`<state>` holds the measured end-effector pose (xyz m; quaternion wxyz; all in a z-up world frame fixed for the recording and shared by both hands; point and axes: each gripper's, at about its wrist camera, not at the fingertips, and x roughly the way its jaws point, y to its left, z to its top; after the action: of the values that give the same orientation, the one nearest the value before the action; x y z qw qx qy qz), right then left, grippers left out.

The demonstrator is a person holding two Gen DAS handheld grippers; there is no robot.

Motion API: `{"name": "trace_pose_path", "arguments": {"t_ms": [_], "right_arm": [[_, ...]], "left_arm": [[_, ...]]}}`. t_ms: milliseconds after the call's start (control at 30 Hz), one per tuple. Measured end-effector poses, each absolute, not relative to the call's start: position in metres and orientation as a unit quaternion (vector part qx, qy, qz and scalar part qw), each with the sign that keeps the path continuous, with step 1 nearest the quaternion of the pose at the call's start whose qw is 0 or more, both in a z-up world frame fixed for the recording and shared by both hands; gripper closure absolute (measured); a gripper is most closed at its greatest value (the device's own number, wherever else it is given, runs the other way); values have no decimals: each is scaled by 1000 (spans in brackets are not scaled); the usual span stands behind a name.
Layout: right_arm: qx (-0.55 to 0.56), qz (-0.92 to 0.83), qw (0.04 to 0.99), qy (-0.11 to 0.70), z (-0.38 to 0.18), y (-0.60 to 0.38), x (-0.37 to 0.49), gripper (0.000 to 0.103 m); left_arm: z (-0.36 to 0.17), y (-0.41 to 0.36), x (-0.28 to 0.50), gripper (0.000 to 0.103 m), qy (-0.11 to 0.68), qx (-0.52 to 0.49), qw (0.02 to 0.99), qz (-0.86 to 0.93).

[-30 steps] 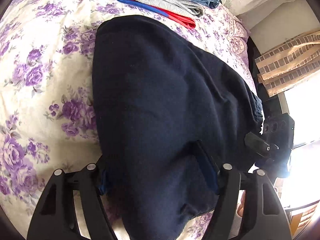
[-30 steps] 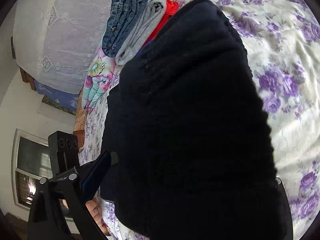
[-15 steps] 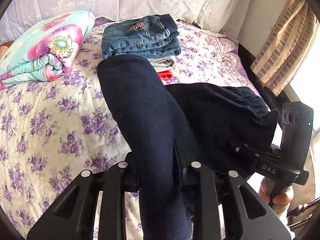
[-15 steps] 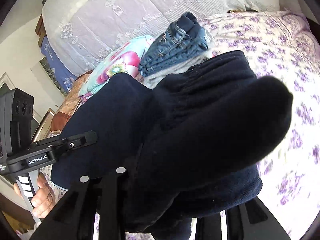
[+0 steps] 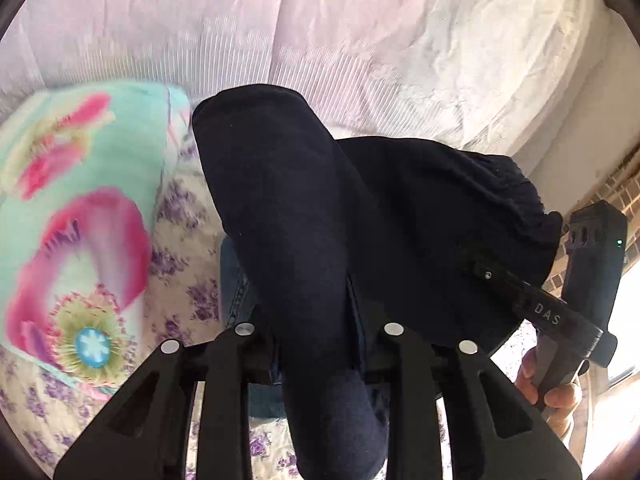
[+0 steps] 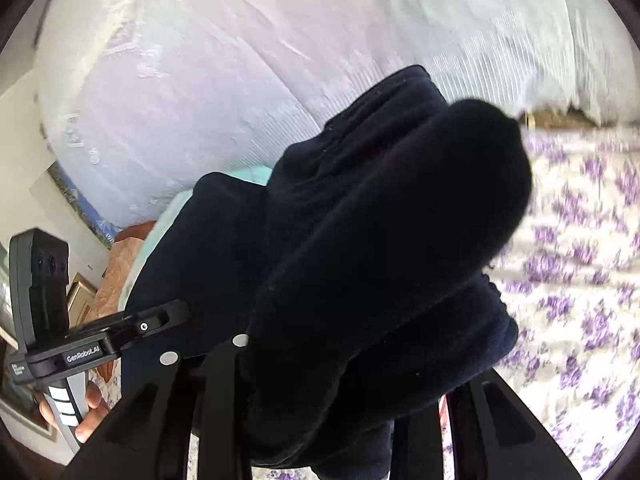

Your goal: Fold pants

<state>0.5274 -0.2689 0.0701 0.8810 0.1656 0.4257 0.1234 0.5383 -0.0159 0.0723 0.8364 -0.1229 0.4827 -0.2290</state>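
The dark navy pants [image 5: 320,216] hang folded and lifted off the bed. My left gripper [image 5: 318,344] is shut on one folded edge of them; the cloth drapes over its fingers. My right gripper [image 6: 336,364] is shut on the other edge, by the gathered waistband [image 5: 516,184]; the bunched pants [image 6: 380,240] cover most of its fingers. The right gripper also shows at the right of the left wrist view [image 5: 576,280], and the left gripper at the lower left of the right wrist view [image 6: 92,340].
A bed with a purple-flowered sheet [image 6: 580,260] lies below. A folded floral blanket [image 5: 80,220] sits at left. White lace pillows [image 5: 360,40] stand behind. Blue jeans [image 5: 236,284] show under the pants. A brick wall and bright window [image 5: 624,208] are at right.
Both grippers have risen and moved forward toward the pillows with the pants in them. The clothes stack has slipped under the pants, and the pillows fill the view.
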Motion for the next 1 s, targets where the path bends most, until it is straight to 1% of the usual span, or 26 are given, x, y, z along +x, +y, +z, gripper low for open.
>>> {"name": "trace_pose_path", "arguments": {"t_ms": [33,100,167,200,233,267,300,333,400,433,467,500,567,600,667,733,833,933,1000], "right_arm": [[169,111,878,435,50,-275,534,68],[152,104,892,413,29,-283,535,66],[153,126,900,389,28,-289,530,64],[160,134,898,388,30,-291,529,61],[162,135,894,395,32,-291,526,57],[160,133,890,405,38,-290,524,53],[155,125,889,413,45,-289,521,43],[149,111,891,414,54,-288,516,39],[131,87,906,392,81,-292,491,29],[121,76,915,378,92,-298,474,21],[113,59,923,364,107,-302,456,18],[109,41,930,350,117,-305,432,13],[97,10,940,328,135,-311,384,9],[86,-5,943,321,142,-309,360,5],[56,-34,948,311,148,-304,314,4],[22,-41,951,307,140,-297,260,4],[-2,-35,947,319,104,-274,197,4],[14,-14,941,339,52,-246,146,4],[31,-15,936,352,20,-234,120,4]], "left_arm": [[47,-17,547,78,501,-132,823,-231],[0,-21,555,57,515,-140,812,-236],[-13,-6,553,55,481,-193,814,-263],[-14,-1,552,54,481,-210,807,-271],[-13,2,553,54,487,-218,801,-273],[-10,3,550,52,490,-212,802,-267],[-3,3,544,47,489,-196,811,-255],[9,3,536,44,485,-174,823,-241],[32,8,511,30,465,-142,844,-229],[46,12,494,26,452,-123,857,-215],[58,16,475,16,438,-105,870,-200],[71,20,455,8,423,-86,884,-182],[96,21,405,6,388,-33,912,-127],[104,18,381,5,369,-10,923,-109],[116,11,327,5,332,38,940,-68],[117,4,273,5,301,58,951,-37],[108,-1,197,5,284,40,957,-29],[90,0,138,5,287,-2,957,-45],[79,-1,110,5,280,-9,959,-34]]}}
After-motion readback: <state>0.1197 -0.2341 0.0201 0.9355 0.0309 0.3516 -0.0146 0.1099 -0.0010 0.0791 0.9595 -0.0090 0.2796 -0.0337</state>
